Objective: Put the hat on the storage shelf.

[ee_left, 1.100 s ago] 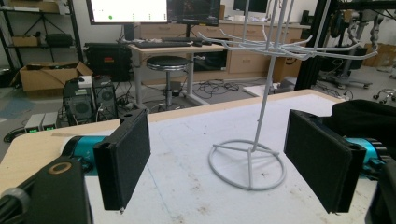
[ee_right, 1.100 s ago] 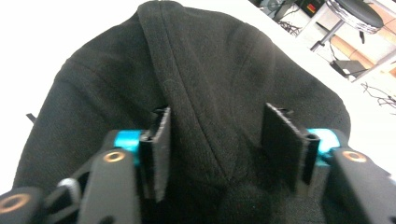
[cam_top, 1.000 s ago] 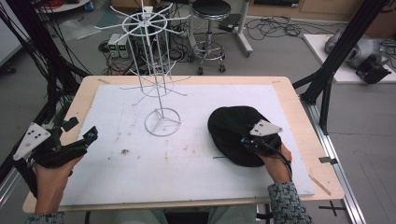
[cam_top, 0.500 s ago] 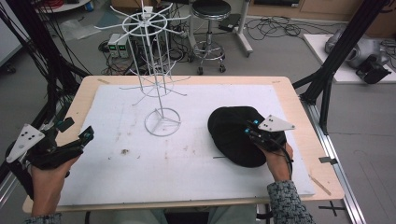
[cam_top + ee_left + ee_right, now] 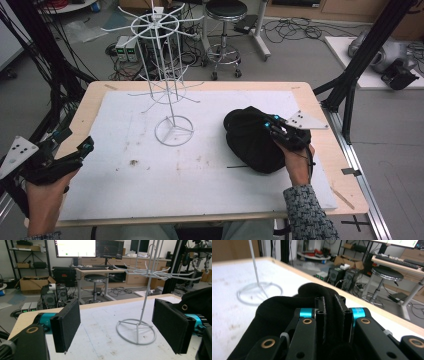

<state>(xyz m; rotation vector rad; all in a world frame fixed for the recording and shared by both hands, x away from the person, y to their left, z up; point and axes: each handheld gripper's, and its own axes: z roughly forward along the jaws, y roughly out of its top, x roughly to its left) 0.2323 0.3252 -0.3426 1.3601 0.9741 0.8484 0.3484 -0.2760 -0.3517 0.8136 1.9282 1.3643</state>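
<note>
right gripper [image 5: 270, 127]: jaws clamped on a fold of the black cap [image 5: 250, 142]; the right gripper view shows cloth pinched between the two pads [image 5: 330, 312]. A second ago it sat at the cap's near right edge; now it has pushed in over the crown.
cap: on the white mat [image 5: 150, 175], right side, well apart from the wire rack [image 5: 167, 95]. Looks bunched up higher than a second ago, outline slightly shifted left. Not off the mat as far as I can tell.
left gripper [image 5: 82, 150]: jaws wide apart, nothing between them. It has slid outward and now hovers over the table's left edge. The left gripper view looks across the mat at the rack base [image 5: 136, 331], with the cap at the frame's right edge.
rack: empty hooks, same spot throughout.
meaning: my read is the grip is just made and the lift comes next; the likely target is a rack hook.
risk: thin pinch of soft cloth could slip once the cap's weight hangs from it.
left hand role: likely standby, free to steady the rack.
</note>
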